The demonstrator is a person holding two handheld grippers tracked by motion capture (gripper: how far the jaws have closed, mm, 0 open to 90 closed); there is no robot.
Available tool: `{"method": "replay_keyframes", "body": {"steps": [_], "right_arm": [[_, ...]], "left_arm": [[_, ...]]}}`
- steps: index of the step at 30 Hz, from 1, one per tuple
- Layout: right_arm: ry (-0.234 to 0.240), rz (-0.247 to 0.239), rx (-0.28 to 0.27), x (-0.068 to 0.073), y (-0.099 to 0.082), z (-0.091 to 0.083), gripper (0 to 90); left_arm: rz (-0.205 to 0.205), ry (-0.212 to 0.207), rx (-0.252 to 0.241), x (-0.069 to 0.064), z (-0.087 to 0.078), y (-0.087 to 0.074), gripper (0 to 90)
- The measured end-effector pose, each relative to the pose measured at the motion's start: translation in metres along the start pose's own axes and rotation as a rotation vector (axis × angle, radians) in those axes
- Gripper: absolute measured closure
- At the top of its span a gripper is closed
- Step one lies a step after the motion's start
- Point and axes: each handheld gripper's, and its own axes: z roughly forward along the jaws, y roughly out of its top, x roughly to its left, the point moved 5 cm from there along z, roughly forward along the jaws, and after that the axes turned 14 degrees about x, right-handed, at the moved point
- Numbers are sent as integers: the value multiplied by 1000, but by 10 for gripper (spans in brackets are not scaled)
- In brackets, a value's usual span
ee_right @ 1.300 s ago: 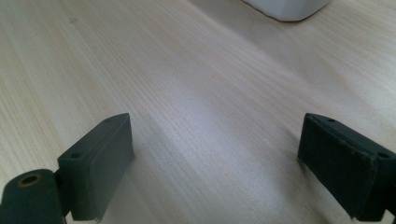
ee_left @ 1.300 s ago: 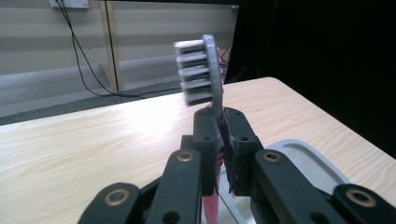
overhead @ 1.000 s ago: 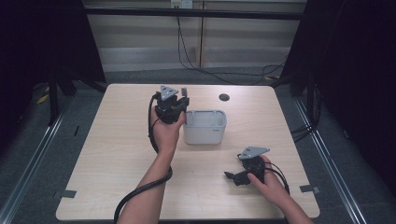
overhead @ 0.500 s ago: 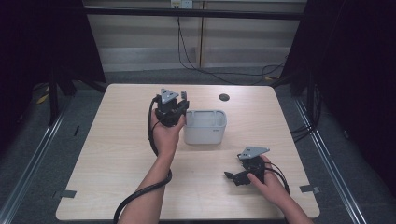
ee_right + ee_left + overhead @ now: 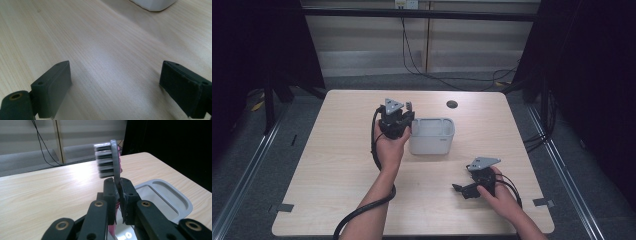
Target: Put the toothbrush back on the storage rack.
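change: high view, versus a second ago, the left gripper (image 5: 409, 106) sits slightly nearer the left rim of the grey tray (image 5: 432, 150); otherwise the scene looks the same. Right gripper (image 5: 458, 188) has not moved.
meaning: judged as the carry phase being nearly over. The toothbrush is not yet released and is close to the container, so placement looks like the step in hand.
left gripper: jaws clamped almost fully together on the toothbrush (image 5: 110, 160) handle, pads pinching the thin grey stem just under the head. Held in the person's left hand (image 5: 389, 147), raised above the table (image 5: 337, 150).
right gripper: jaws spread wide, nothing between them. Its own view shows bare woodgrain between the two pads (image 5: 53, 85). It rests low on the table near the front right, in the right hand (image 5: 502, 197), well apart from the tray.
toothbrush location: in the left gripper's grip, above the table just left of the tray's left edge, not touching tray or tabletop.
long axis: roughly upright, running along the jaws. A pink part of the handle (image 5: 112, 230) continues down between the gripper links.
pointing: head up, clear of the jaw tips; bristles (image 5: 103, 160) face sideways, to the left in the left gripper view.
tray: two compartments visible in the left gripper view (image 5: 172, 202); both look empty as far as can be seen.
risk: judgement only. With the grip so near the head, the long handle end below may catch the rim on lowering.
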Motion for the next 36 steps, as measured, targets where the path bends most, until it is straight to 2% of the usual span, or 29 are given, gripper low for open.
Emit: {"method": "replay_keyframes", "body": {"steps": [10, 36], "right_arm": [[0, -1, 0, 0, 0, 0, 97], [1, 0, 1, 0, 0, 0, 97]], "left_arm": [[-3, -5, 18, -1, 4, -10, 841], [46, -7, 42, -7, 3, -17, 835]]}}
